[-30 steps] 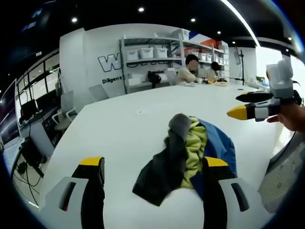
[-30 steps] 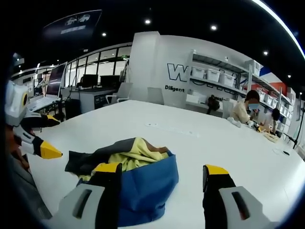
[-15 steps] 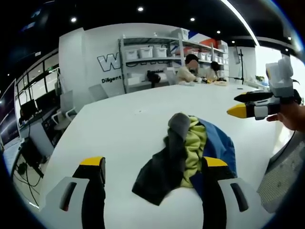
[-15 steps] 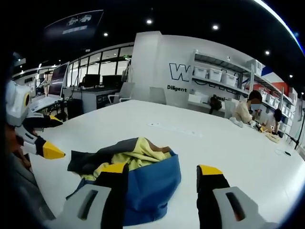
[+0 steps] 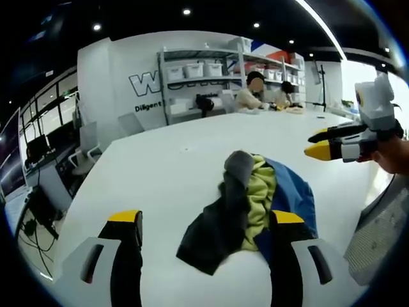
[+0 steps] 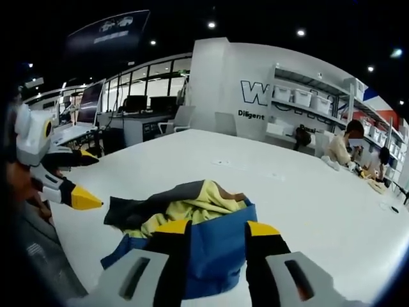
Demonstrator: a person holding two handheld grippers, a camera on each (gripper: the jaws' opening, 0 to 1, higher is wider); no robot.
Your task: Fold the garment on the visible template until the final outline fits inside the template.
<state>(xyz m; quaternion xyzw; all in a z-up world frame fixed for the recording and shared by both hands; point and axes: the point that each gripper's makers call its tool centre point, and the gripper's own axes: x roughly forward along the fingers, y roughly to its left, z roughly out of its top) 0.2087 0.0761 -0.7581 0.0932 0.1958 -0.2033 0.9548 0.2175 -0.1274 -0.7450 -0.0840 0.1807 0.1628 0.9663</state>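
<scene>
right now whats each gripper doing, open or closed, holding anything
Left gripper: open, jaws wide either side of the garment, holding nothing.
Right gripper: partly closed over the garment's blue edge, nothing visibly clamped.

The garment [image 5: 255, 201] lies crumpled in a loose heap on the white worktop [image 5: 172, 166], not yet folded flat. It shows three colours: a dark grey part trailing out to one side, a pale yellow middle, and a blue panel [image 6: 211, 246] on the other side.
</scene>
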